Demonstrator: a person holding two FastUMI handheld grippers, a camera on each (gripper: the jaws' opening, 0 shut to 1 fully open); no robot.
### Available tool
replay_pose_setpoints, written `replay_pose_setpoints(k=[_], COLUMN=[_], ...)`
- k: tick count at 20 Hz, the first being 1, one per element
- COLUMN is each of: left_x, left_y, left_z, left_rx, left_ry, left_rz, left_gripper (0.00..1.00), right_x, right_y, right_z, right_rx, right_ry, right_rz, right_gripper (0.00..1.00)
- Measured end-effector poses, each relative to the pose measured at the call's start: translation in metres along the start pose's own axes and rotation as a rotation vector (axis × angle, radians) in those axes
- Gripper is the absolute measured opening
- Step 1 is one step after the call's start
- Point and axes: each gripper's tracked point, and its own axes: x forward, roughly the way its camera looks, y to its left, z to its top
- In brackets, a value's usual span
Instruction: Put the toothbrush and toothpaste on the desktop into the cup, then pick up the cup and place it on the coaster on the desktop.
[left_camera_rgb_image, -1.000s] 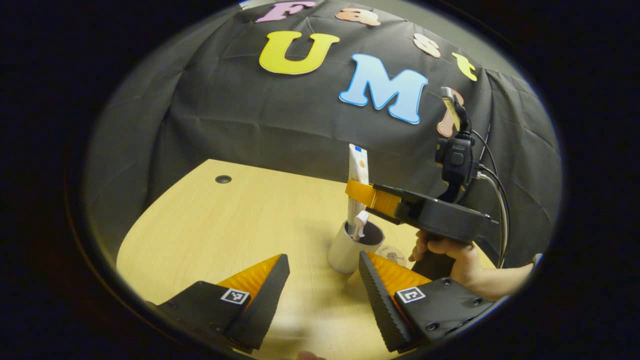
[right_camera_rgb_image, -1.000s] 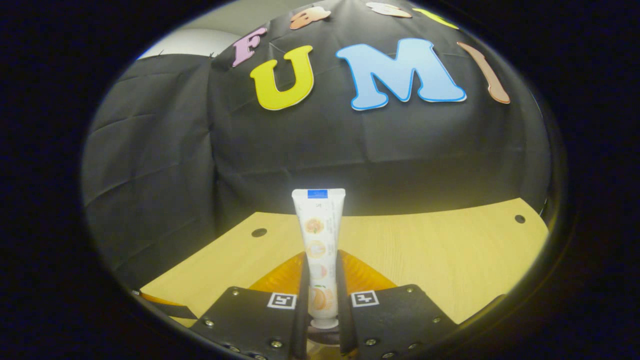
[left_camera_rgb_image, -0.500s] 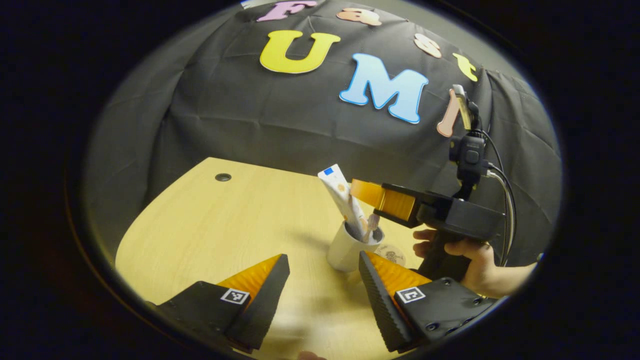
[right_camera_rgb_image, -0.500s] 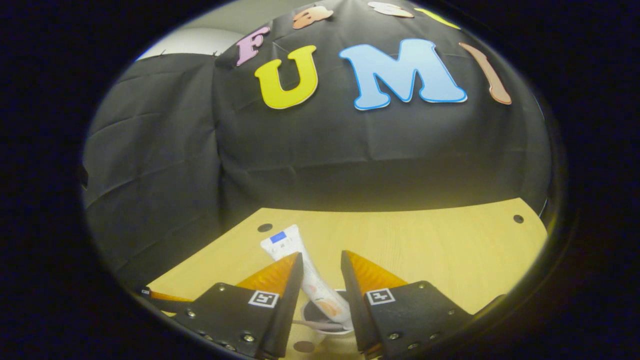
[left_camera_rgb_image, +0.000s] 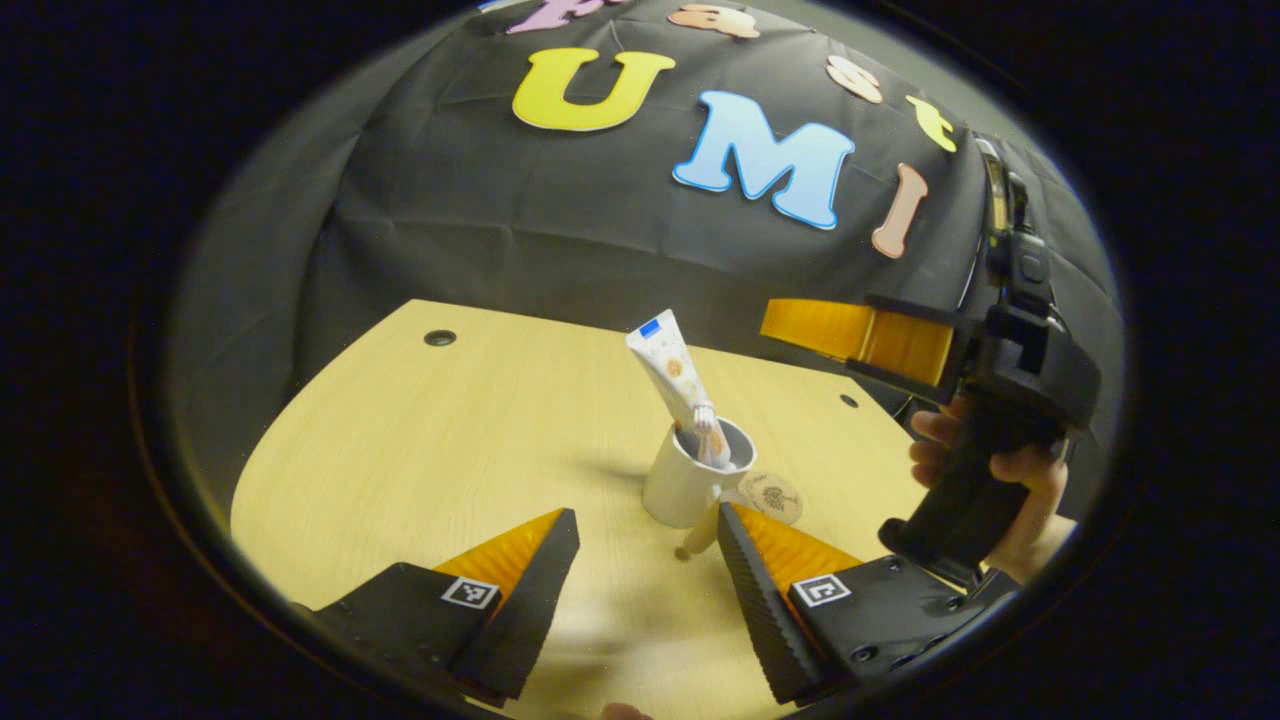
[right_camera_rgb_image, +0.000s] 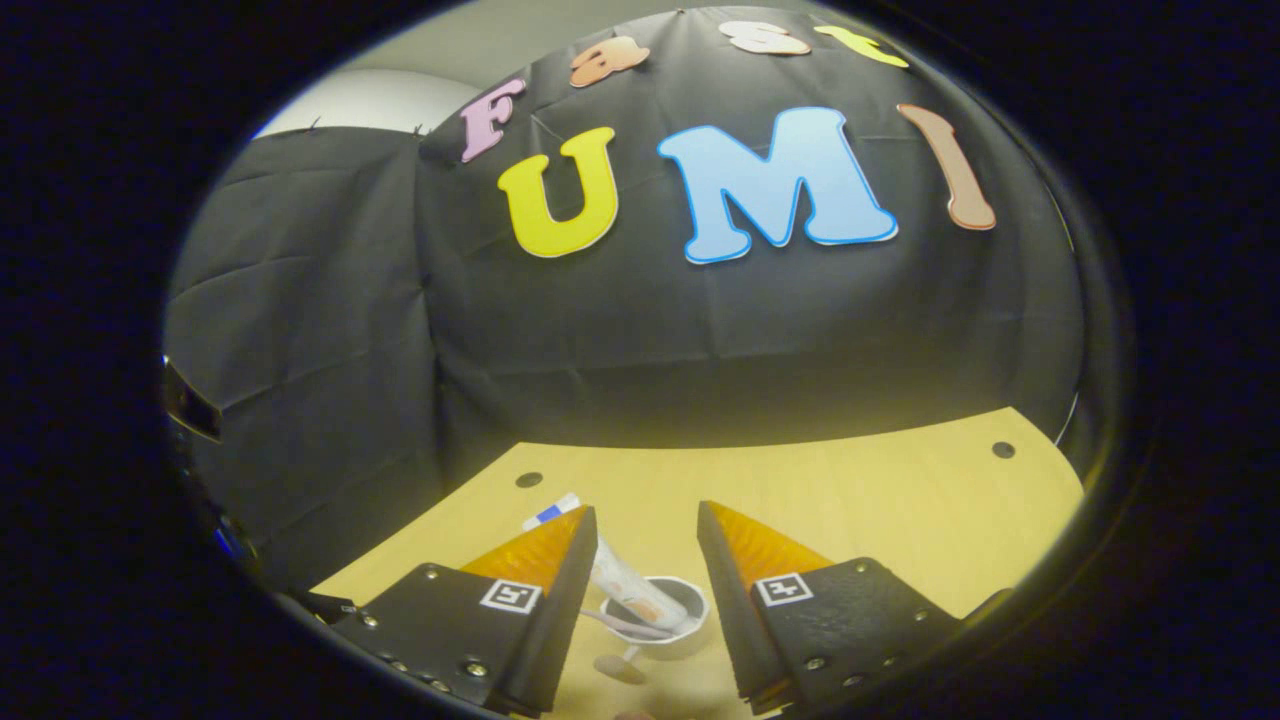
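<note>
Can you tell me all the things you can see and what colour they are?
cup: one, white, standing on the desk.
toothpaste tube: one, white, leaning in the cup.
toothbrush: one, pale, in the cup; handle sticks out over the rim.
coaster: one, tan, round, on the desk beside the cup.
desk: one, light wood.
left gripper: one, open, low near the cup.
right gripper: one, open, above the cup.
hand: one, holding the right gripper's handle.
</note>
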Motion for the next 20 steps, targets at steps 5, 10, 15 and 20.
replay_pose_setpoints(k=[5,10,15,20], left_x=[0.011,0.026,0.056,0.087], left_y=[-0.018,-0.036,-0.05,-0.057], left_z=[0.001,0.001,-0.019,-0.035], left_rx=[0.009,0.04,0.026,0.058], left_ry=[0.04,0.105,0.308,0.438], left_rz=[-0.014,-0.041,-0.04,0.002], left_gripper=[0.95,0.91,0.91,0.95], right_x=[-0.032,-0.062,-0.083,-0.089], right_y=[-0.035,-0.06,-0.084,-0.102], right_z=[0.01,0.022,0.017,-0.003], right_rx=[-0.033,-0.037,-0.046,-0.052], right_ry=[0.009,0.009,0.058,0.115], right_rz=[-0.08,-0.133,-0.172,-0.171], right_gripper=[0.91,0.91,0.91,0.91])
